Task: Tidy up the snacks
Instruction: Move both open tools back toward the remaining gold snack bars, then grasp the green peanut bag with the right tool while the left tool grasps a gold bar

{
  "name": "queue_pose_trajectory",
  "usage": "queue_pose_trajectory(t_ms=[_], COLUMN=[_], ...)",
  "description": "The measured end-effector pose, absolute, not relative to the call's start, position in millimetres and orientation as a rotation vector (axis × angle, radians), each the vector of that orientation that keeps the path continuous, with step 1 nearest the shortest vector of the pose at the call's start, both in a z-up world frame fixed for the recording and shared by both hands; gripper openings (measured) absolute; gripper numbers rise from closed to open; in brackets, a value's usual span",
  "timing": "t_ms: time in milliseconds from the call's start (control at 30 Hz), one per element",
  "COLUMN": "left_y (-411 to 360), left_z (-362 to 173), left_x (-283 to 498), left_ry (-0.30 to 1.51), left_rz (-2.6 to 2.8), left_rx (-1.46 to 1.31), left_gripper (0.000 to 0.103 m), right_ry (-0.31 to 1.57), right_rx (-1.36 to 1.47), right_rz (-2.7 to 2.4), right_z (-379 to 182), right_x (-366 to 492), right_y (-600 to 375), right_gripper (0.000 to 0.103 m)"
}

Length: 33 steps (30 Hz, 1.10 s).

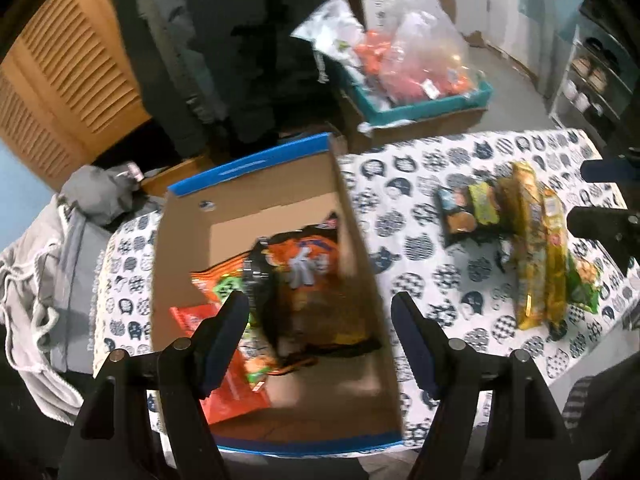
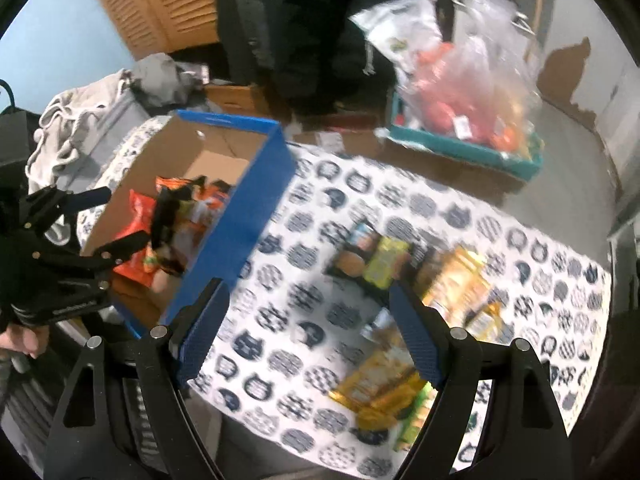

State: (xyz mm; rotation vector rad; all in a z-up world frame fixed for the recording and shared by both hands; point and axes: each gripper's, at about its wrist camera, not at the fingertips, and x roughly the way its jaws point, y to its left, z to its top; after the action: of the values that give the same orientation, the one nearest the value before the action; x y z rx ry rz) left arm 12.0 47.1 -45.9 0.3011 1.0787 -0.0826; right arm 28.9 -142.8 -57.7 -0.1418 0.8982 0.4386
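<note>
A cardboard box with blue outer walls point(image 1: 360, 248) point(image 2: 248, 216) stands on the cat-print tablecloth point(image 1: 420, 216) point(image 2: 304, 264). It holds orange and black snack bags point(image 1: 304, 264) point(image 2: 176, 216). My left gripper point(image 1: 320, 312) is open and empty above the box's near end; it also shows in the right wrist view point(image 2: 108, 220). A cluster of yellow and green snack packets point(image 1: 536, 248) point(image 2: 452, 292) lies on the cloth right of the box. My right gripper point(image 2: 308, 304) is open and empty above the cloth between box and packets; its fingers point(image 1: 600, 216) show at the left wrist view's right edge.
A teal tray point(image 1: 420, 100) point(image 2: 464, 148) with clear plastic bags of orange items sits on a cardboard box on the floor beyond the table. Grey clothing point(image 1: 48, 264) point(image 2: 80, 120) is heaped left of the table. A slatted wooden door point(image 1: 68, 68) stands behind.
</note>
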Motion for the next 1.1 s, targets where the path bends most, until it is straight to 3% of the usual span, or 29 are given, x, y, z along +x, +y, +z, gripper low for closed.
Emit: queue_pose_trajectory(t_ms=[1100], left_y=[-94], left_z=[-116], left_x=[-18], left_ry=[1.206], left_rz=[-0.391], left_rx=[0.364], left_gripper=[0.075], right_ry=[1.074], right_rx=[-0.253], right_rz=[0.470], right_z=[-166], right_x=[-3], right_y=[-287], right_gripper=[0.082])
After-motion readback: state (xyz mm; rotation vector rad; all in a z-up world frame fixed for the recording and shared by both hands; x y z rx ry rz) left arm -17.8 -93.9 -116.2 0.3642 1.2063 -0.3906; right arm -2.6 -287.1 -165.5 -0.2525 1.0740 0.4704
